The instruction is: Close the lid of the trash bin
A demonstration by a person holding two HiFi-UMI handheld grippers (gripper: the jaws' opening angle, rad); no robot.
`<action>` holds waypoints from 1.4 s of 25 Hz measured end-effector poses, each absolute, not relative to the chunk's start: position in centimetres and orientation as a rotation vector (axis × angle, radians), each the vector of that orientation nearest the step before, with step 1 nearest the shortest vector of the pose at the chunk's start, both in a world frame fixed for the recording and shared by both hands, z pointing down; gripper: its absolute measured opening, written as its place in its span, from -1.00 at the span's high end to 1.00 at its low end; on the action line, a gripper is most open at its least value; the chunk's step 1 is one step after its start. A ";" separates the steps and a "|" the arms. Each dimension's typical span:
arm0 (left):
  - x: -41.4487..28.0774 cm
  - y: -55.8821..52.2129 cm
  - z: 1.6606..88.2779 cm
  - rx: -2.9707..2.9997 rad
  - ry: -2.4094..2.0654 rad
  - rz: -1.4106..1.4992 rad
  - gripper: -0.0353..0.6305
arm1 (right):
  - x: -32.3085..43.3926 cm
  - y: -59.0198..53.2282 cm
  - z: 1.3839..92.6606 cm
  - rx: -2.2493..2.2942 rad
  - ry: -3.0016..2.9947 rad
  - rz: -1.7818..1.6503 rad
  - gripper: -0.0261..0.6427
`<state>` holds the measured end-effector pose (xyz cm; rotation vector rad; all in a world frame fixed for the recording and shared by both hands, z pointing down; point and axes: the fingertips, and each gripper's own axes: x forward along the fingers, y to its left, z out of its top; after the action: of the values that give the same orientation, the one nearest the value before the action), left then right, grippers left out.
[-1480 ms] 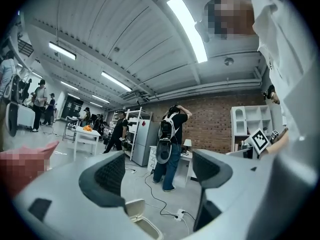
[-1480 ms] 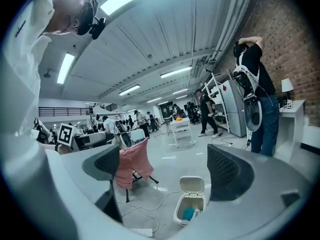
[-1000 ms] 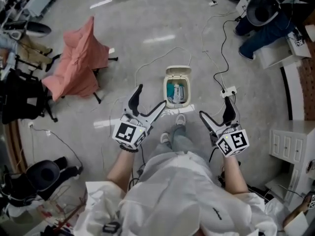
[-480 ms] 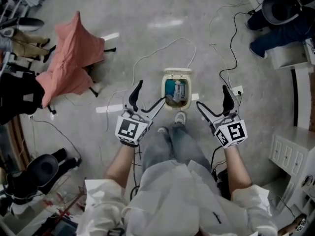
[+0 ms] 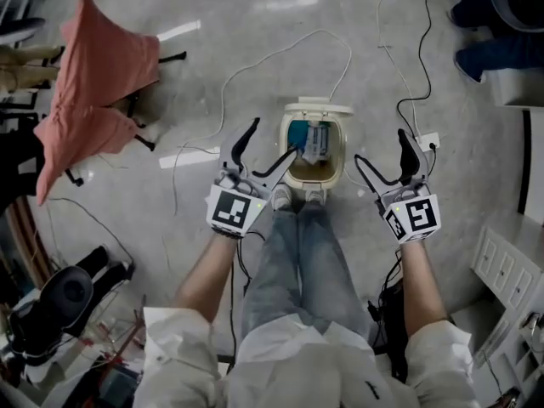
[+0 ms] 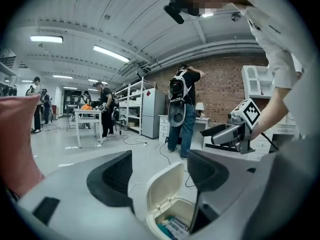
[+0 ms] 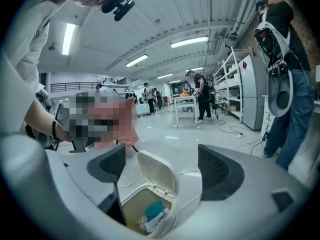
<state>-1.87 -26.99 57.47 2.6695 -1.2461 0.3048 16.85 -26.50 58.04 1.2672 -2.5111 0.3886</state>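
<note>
A small cream trash bin (image 5: 333,158) stands on the grey floor just beyond the person's shoes, with blue and white rubbish inside. Its lid (image 5: 319,107) is swung up at the far side. My left gripper (image 5: 272,138) is at the bin's left rim and my right gripper (image 5: 380,147) hangs just right of it. The jaws of both are closing, still wide apart, with nothing between them. In the left gripper view the lid (image 6: 167,186) stands upright ahead of the left gripper (image 6: 160,176). In the right gripper view the lid (image 7: 157,174) and bin (image 7: 132,204) lie below the right gripper (image 7: 165,169).
A pink cloth (image 5: 93,83) drapes over a stand at the left. Cables (image 5: 280,58) and a power strip (image 5: 425,141) lie on the floor around the bin. A white cabinet (image 5: 510,262) is at the right, a dark chair (image 5: 64,300) at the lower left.
Both grippers have sunk and moved forward to either side of the bin. The bin now looks larger and nearer; its lid is still up.
</note>
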 end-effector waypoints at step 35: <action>0.4 -34.0 73.2 2.736 -1.283 0.345 0.36 | 15.4 -33.9 75.3 1.330 -2.315 0.256 0.34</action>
<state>0.41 -34.04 73.18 2.7364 -1.2832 0.3450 15.41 -33.88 75.30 1.3296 -2.3149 0.2560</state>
